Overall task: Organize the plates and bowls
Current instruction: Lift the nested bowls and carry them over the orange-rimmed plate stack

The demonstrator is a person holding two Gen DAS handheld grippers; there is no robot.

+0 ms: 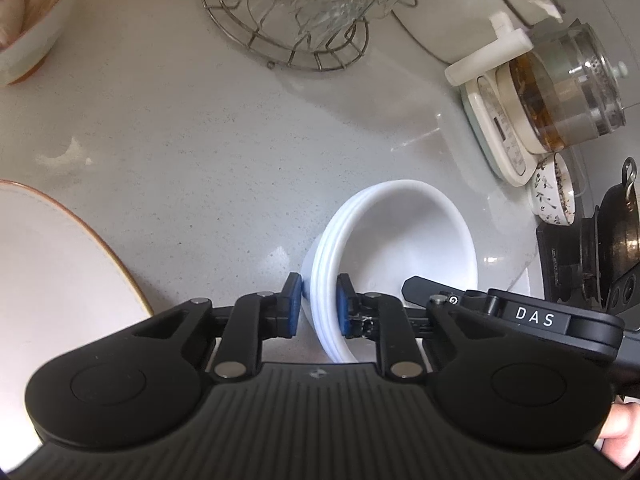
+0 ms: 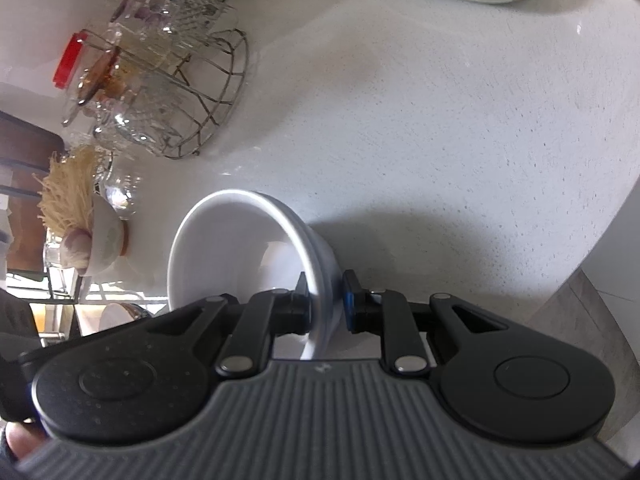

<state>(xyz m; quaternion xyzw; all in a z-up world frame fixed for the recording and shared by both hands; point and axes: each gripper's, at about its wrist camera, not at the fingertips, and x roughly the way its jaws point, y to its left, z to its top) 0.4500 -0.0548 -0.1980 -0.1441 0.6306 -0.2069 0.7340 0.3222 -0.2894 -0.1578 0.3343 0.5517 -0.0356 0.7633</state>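
My left gripper [image 1: 318,304] is shut on the rim of a stack of white bowls [image 1: 404,236], held tilted above the pale counter, one blue pad inside and one outside. My right gripper [image 2: 326,300] is shut on the rim of the white bowls [image 2: 236,248], likewise tilted above the counter; the right gripper's black body [image 1: 520,316] shows at the right in the left wrist view. A large white plate [image 1: 52,268] with a brown rim lies at the left in the left wrist view.
A wire basket of glassware [image 1: 304,4] [image 2: 160,84] stands at the back. A glass kettle on a cream base [image 1: 560,92], a small patterned cup [image 1: 554,192] and a dark stove [image 1: 600,252] are at the right. A bowl of noodles [image 2: 80,216] [image 1: 28,20] sits at the left.
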